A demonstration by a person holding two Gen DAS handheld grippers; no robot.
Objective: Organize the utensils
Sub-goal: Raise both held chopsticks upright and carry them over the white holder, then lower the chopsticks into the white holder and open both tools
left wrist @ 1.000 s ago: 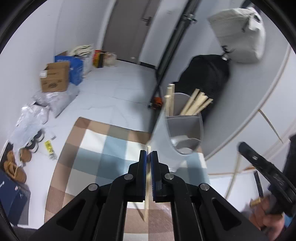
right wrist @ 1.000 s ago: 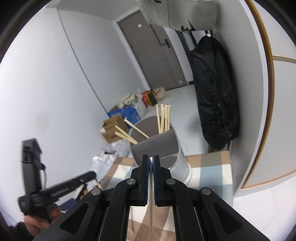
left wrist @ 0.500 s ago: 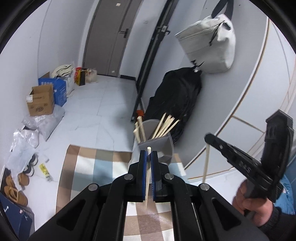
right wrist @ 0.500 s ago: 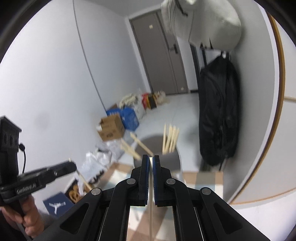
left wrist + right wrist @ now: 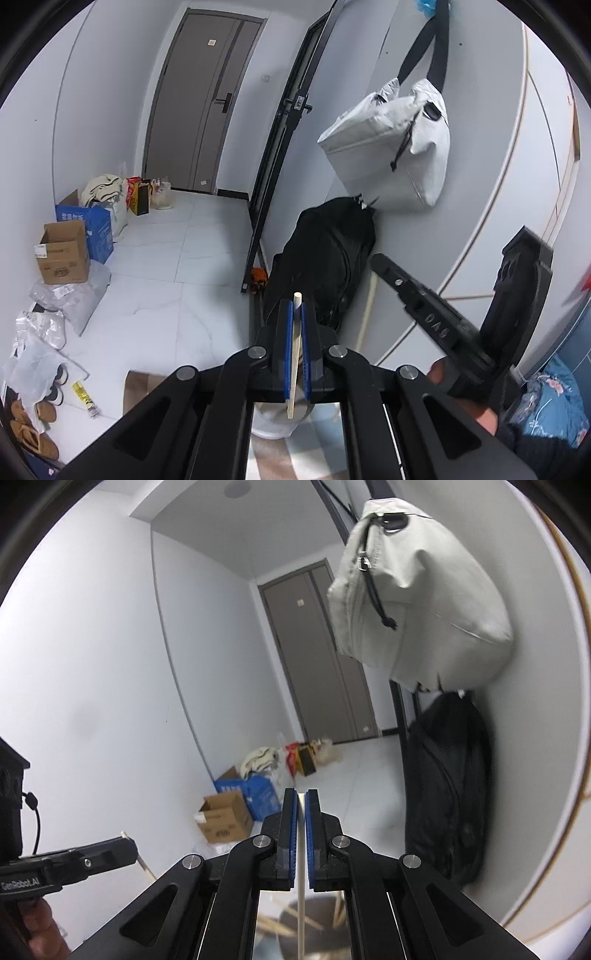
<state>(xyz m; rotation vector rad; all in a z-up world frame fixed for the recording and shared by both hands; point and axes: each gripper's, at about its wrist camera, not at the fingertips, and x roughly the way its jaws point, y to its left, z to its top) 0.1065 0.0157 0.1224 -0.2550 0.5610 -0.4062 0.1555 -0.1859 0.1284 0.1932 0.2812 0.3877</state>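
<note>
In the left wrist view, boxes (image 5: 66,254) and bags are sitting along the left wall, with sandals (image 5: 33,428) at the bottom edge, which the right wrist view is not showing. At centre the left gripper (image 5: 295,314) is pinching a chopstick (image 5: 294,354) between its blue pads, jaws fully closed on it, the stick's tip poking above them and its lower end hanging over a pale holder (image 5: 277,417) barely showing beneath. Right of that, the right gripper (image 5: 376,260) is showing side-on with a second stick (image 5: 365,314) hanging from it. The right wrist view is showing the left gripper (image 5: 127,845) at its left edge, stick end (image 5: 125,835) protruding. At centre the right gripper (image 5: 301,801) is clamping its chopstick (image 5: 301,886) just as tightly, the stick reaching down over the grey holder (image 5: 314,930), where more chopsticks (image 5: 277,925) are leaning. Both views are showing the white bag (image 5: 413,602) hanging above a black one (image 5: 447,790) on the right.
</note>
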